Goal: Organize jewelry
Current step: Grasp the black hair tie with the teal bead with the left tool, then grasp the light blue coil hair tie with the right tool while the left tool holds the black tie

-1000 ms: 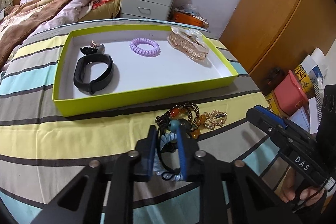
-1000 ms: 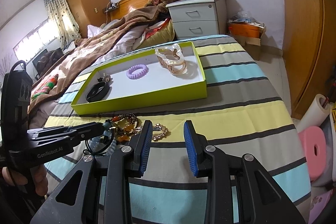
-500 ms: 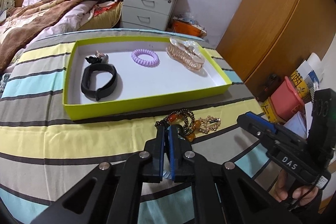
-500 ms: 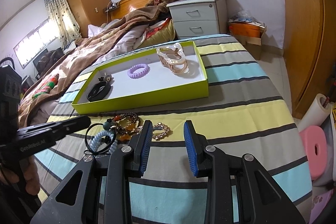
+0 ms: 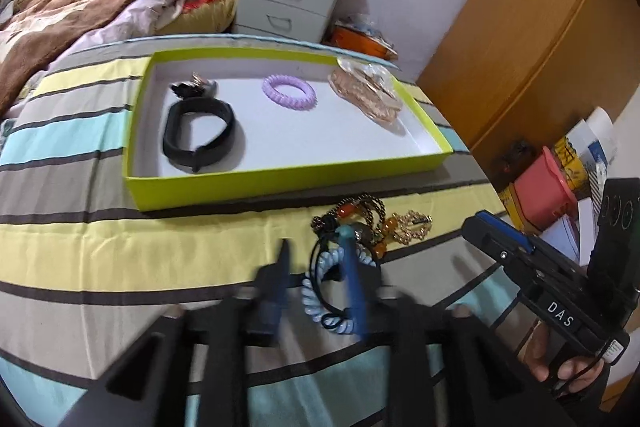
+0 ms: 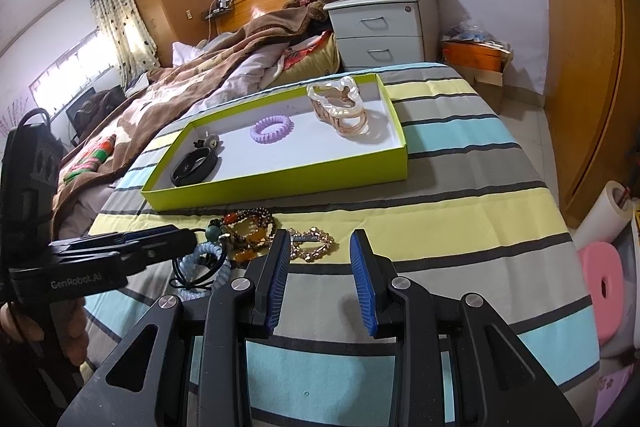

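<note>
The blue spiral hair tie, with a thin black band, lies on the striped bed beside beaded bracelets, outside the green tray. Judging by this, four pieces are stowed; this heap remains. Left tool opening around the tie; right tool half-open, empty.

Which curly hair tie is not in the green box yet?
The light blue curly hair tie. It lies on the striped blanket by the left claw, whose jaws are opening. The purple one already sits inside the green box.
</note>
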Tool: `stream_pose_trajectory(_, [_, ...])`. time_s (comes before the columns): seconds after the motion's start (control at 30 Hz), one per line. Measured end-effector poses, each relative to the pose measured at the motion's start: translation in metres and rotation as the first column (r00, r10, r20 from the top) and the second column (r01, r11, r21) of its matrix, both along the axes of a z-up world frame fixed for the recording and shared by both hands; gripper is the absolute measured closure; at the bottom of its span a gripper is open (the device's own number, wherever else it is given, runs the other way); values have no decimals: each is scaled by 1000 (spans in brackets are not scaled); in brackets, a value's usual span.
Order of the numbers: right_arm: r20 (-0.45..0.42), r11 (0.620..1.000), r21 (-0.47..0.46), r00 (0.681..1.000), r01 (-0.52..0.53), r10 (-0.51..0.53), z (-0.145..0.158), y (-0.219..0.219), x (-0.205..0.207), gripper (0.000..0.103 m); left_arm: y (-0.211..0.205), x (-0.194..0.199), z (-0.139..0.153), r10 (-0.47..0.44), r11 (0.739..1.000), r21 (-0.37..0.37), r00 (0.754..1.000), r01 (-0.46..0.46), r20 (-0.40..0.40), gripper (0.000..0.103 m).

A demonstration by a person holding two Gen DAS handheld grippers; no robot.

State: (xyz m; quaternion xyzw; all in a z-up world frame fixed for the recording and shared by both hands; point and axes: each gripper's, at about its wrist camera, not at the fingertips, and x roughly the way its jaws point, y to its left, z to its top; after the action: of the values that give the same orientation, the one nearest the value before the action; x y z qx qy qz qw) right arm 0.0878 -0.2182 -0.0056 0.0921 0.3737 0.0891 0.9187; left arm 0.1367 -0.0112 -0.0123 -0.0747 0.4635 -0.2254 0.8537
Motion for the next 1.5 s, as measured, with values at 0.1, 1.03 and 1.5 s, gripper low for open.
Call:
stream_pose_trajectory(0.1, [1, 1000, 2, 1000, 0, 0, 0, 0, 0, 71, -7, 5, -5, -13, 1000, 8, 1000, 13, -14, 58])
stream_pose_trajectory(1.03, [-10, 1000, -7, 1000, -17, 17, -3, 8, 3, 71, 11, -2, 12, 14, 997, -80, 1000, -12, 24, 99])
stream_pose_trajectory(1.5, [-63, 988, -17, 986, -154, 152, -12, 48, 3, 71, 51, -17, 13, 91, 990, -116, 995, -86, 33, 99])
